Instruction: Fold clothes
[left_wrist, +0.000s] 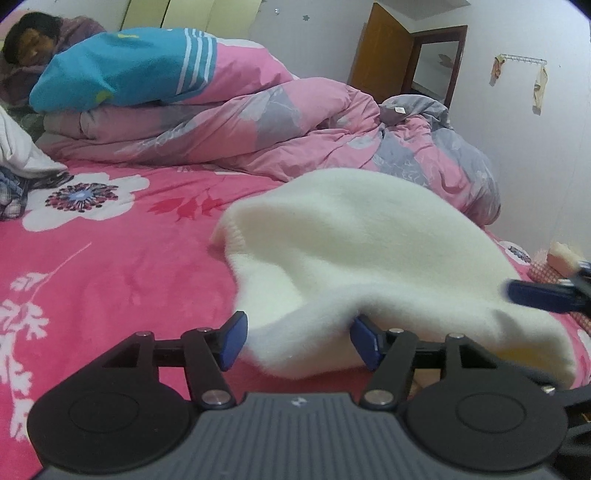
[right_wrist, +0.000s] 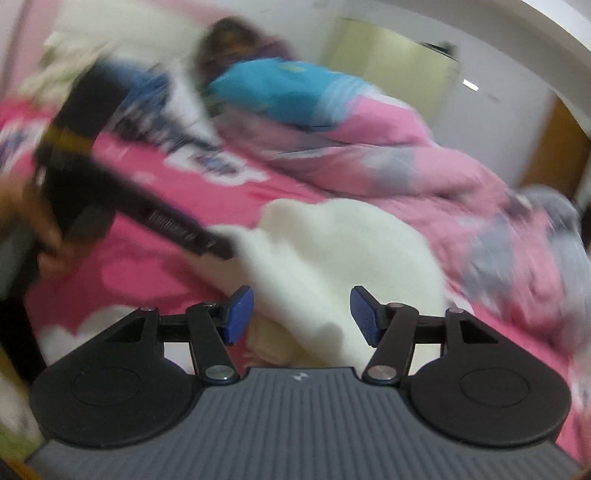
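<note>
A fluffy cream-white garment (left_wrist: 369, 240) lies bunched on the pink flowered bed sheet (left_wrist: 110, 277). In the left wrist view my left gripper (left_wrist: 299, 339) is open at the garment's near edge. A fold of the cloth sits between the blue pads, and the right pad is tucked under its hem. My right gripper's blue finger (left_wrist: 535, 295) shows at the right edge, beside the garment. The right wrist view is blurred. There my right gripper (right_wrist: 302, 317) is open, with the white garment (right_wrist: 332, 240) just beyond and between its pads. The left gripper's black body (right_wrist: 147, 214) reaches in from the left, held by a hand (right_wrist: 37, 229).
A rumpled pink and grey quilt (left_wrist: 258, 129) is heaped across the back of the bed. A person (left_wrist: 33, 40) lies at the far left under a blue and pink cover. Other clothes (left_wrist: 22, 155) are piled at the left edge. A wooden door (left_wrist: 384, 51) stands behind.
</note>
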